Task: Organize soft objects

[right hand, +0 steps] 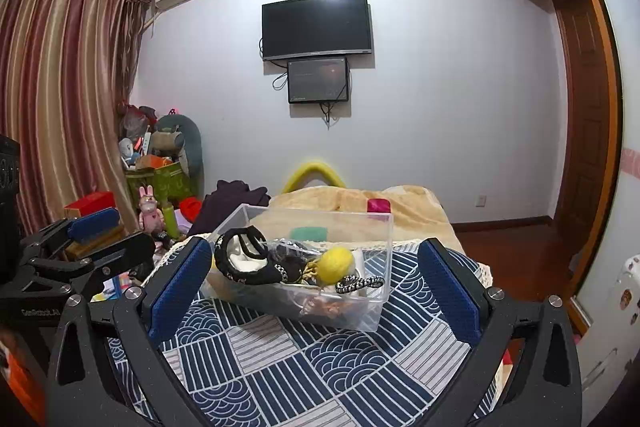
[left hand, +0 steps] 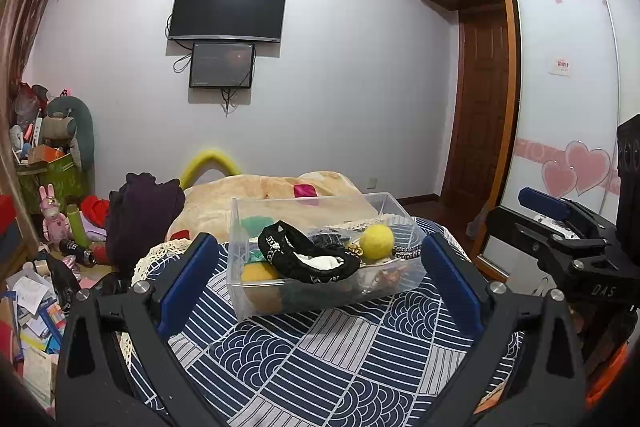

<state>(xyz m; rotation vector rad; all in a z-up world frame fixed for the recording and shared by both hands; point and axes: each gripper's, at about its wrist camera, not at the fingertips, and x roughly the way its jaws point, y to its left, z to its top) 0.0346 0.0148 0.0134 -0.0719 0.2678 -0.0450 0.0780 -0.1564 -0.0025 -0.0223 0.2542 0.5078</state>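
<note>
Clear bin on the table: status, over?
Left hand-held gripper open, empty, short of the clear bin. Right hand-held gripper open, empty. Bin on the patterned cloth, holding yellow ball and black pouch. Nothing blocking.

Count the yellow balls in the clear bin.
2. One yellow ball sits on top toward the right of the clear bin; a second ball lies low at its front-left corner. Others may be buried.

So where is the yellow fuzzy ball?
In both views the yellow fuzzy ball sits in the clear plastic box, on its right side, beside the black fabric piece.
</note>
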